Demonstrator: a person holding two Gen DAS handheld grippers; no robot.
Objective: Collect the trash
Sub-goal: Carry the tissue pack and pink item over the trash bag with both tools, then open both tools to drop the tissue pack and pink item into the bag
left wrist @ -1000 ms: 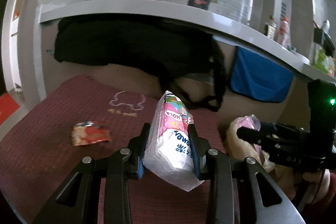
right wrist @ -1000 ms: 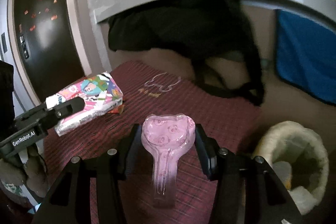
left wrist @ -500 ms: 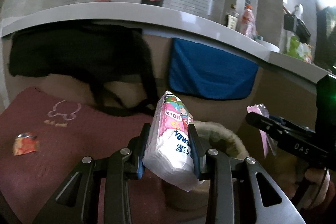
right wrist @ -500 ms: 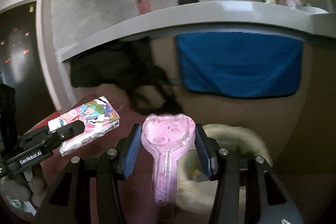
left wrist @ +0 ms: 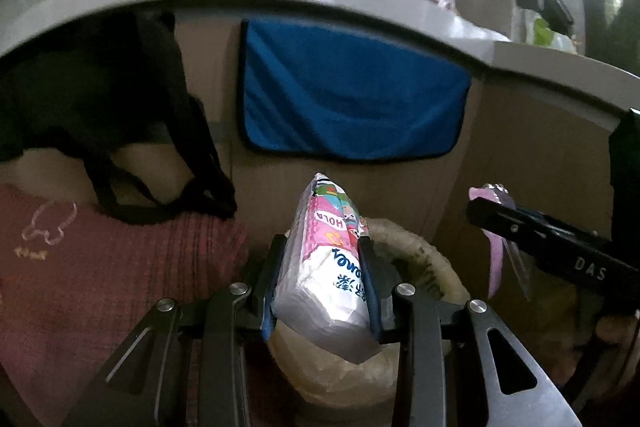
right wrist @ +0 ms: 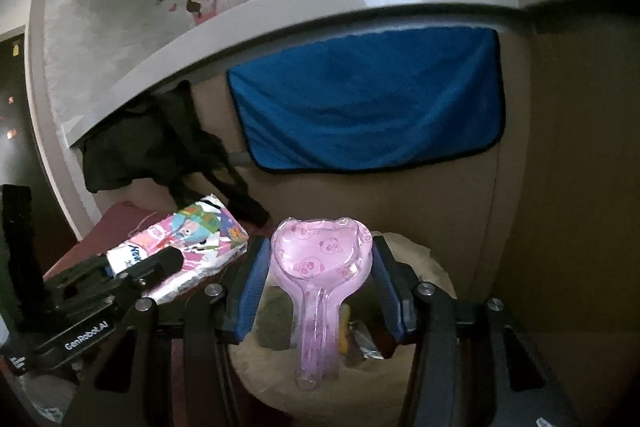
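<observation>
The relation that matters is height and overlap: both held pieces of trash hang above the mouth of the basket (right wrist: 420, 259), so the coming move, as I judge it, is a release and not a reach.

The left gripper (left wrist: 325, 281) has its jaws closed on a tissue pack (left wrist: 328, 267); the pack stands with its long axis running forward and upward away from the camera, its printed end high and its white end poking out below the jaws; in the left wrist view the pale rim of the basket curves just behind and under it, so the pack sits over the near-left part of the opening, close to the edge of the red mat (left wrist: 100, 267).

The right gripper (right wrist: 320, 279) has its jaws closed on the heart-shaped head of a pink plastic case (right wrist: 320, 259); the case's long axis runs back toward the camera, its narrow handle hanging down over the inside of the basket, where some scraps already lie; this one looks the more centred of the two, and the right hand the nearer to a clean drop.

From the right wrist view the pack lies to the left of the case, the two apart and not touching; the risk I see is the pack catching the rim and falling onto the mat if let go where it hangs; a blue cloth (right wrist: 368, 103) hangs on the wall behind.
</observation>
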